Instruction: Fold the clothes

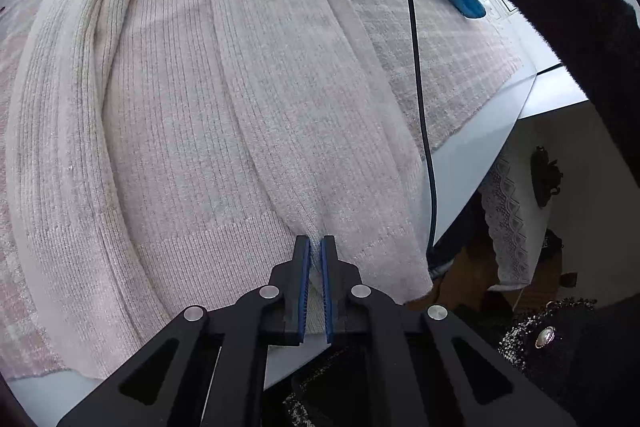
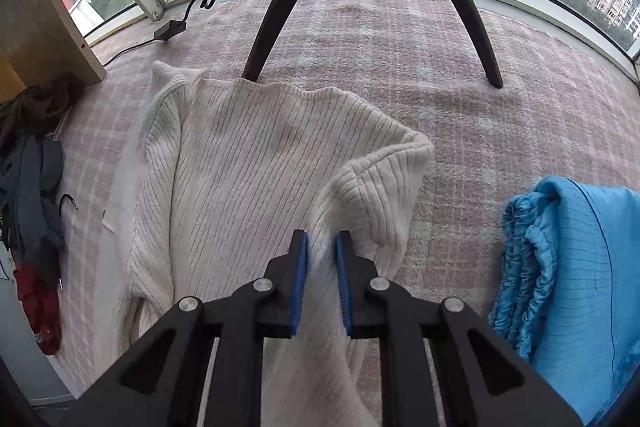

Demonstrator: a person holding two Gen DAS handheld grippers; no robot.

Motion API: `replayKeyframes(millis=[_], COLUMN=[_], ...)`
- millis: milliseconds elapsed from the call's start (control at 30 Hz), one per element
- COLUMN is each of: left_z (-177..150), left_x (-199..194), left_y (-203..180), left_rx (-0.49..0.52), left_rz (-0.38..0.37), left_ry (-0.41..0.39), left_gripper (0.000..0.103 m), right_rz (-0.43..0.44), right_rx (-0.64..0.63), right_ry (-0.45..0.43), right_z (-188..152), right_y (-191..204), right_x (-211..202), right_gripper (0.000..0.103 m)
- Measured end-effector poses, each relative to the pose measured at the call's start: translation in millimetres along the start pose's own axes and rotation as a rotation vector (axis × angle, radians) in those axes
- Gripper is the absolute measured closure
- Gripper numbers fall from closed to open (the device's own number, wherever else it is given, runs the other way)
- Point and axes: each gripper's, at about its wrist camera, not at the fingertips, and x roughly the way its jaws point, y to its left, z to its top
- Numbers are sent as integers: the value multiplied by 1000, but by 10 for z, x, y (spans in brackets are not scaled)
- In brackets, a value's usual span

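While the left gripper [image 1: 316, 247] pinches the cuff, the right gripper [image 2: 321, 247] nips the sweater [image 2: 256, 163] sleeve, body stretching toward the upper frame

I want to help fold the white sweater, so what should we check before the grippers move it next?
1. Left gripper pinching the white ribbed sweater near its bottom hem: ok, knit sits between the blue pads.
2. Right gripper holding the folded-over sleeve: ok, fabric is bunched between its fingers.
3. Sweater body lying flat on the checked blanket: mostly ok, the other sleeve lies along the side.
4. Blue garment out of the way: ok, it lies beside the sweater, apart from it.
5. Black cable clear of the fold: not ok, it hangs across the sweater's edge in the left wrist view.
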Motion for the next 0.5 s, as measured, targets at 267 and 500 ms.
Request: replayKeyframes(millis=[267, 500], left_z=[23, 58], left_x=[-151, 0], left_y=[-72, -174], left_rx=[36, 120], left_rz=[-5, 3], left_ry=[-10, 51], left_gripper=[96, 96], right_rz=[-38, -44], right_rx=[-73, -160], right_ry=[-107, 74], right_z=[-794, -1596], right_y=[-353, -392], right_x=[-856, -374], right_gripper=[73, 73])
